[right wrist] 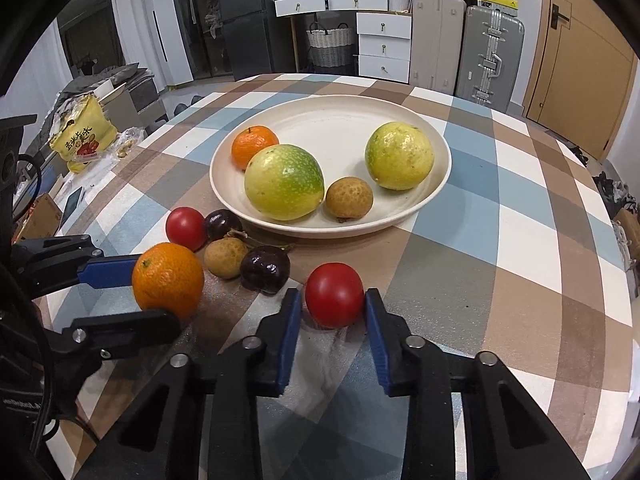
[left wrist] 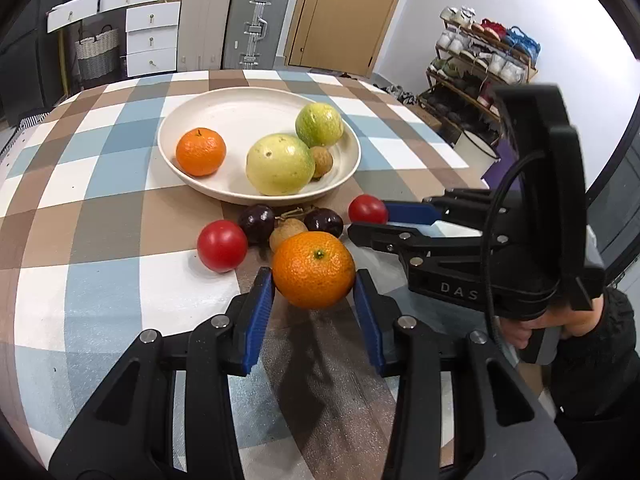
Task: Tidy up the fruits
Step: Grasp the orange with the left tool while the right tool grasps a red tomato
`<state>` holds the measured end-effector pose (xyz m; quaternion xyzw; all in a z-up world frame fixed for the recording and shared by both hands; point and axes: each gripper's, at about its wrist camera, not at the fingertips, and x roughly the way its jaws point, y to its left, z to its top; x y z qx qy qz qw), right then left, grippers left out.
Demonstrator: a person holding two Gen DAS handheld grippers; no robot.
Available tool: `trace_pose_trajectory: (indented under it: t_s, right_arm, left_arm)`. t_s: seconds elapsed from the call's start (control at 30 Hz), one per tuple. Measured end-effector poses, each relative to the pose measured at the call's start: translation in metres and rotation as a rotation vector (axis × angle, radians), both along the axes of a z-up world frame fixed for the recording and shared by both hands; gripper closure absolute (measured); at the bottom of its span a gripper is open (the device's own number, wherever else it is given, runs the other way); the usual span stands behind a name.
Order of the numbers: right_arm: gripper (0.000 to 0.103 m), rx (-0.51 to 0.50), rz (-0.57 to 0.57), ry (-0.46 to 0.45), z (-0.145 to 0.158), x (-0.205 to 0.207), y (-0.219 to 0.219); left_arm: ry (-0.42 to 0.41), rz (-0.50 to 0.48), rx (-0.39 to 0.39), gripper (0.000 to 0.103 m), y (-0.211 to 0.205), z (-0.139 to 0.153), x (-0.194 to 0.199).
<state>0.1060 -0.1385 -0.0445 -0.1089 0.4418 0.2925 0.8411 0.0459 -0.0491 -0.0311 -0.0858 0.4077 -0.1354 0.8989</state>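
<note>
My left gripper (left wrist: 314, 286) is shut on an orange mandarin (left wrist: 313, 269), also in the right wrist view (right wrist: 168, 279). My right gripper (right wrist: 333, 300) is shut on a red tomato (right wrist: 334, 294), seen from the left wrist view (left wrist: 367, 209). Both fruits are at table level in front of a white plate (left wrist: 256, 100). The plate holds a mandarin (left wrist: 201, 151), two green-yellow fruits (left wrist: 279, 164) (left wrist: 319, 124) and a longan (left wrist: 322, 161). A second tomato (left wrist: 221, 245), two dark plums (left wrist: 257, 218) (left wrist: 323, 222) and a longan (left wrist: 283, 235) lie on the table.
The round table has a checked cloth (right wrist: 500, 240). The plate also shows in the right wrist view (right wrist: 340, 120). Suitcases (left wrist: 260, 20), drawers (left wrist: 152, 36) and a shoe rack (left wrist: 480, 60) stand beyond. A yellow bag (right wrist: 80, 136) lies off the table's left side.
</note>
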Motion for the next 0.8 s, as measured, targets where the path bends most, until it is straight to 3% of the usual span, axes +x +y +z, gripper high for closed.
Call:
trace_pose_trajectory:
  t_s: [0.17,0.8]
  right_arm:
    - [0.075,0.015,-0.014,0.006,0.000,-0.001,-0.002]
    - [0.075,0.114,-0.039,-0.045,0.024,-0.008,-0.019]
  left_arm:
    - [-0.035,0.002,-0.034,0.065,0.008,0.010,-0.005]
    - [-0.092,0.040,-0.026,0.065,0.026,0.033,0.001]
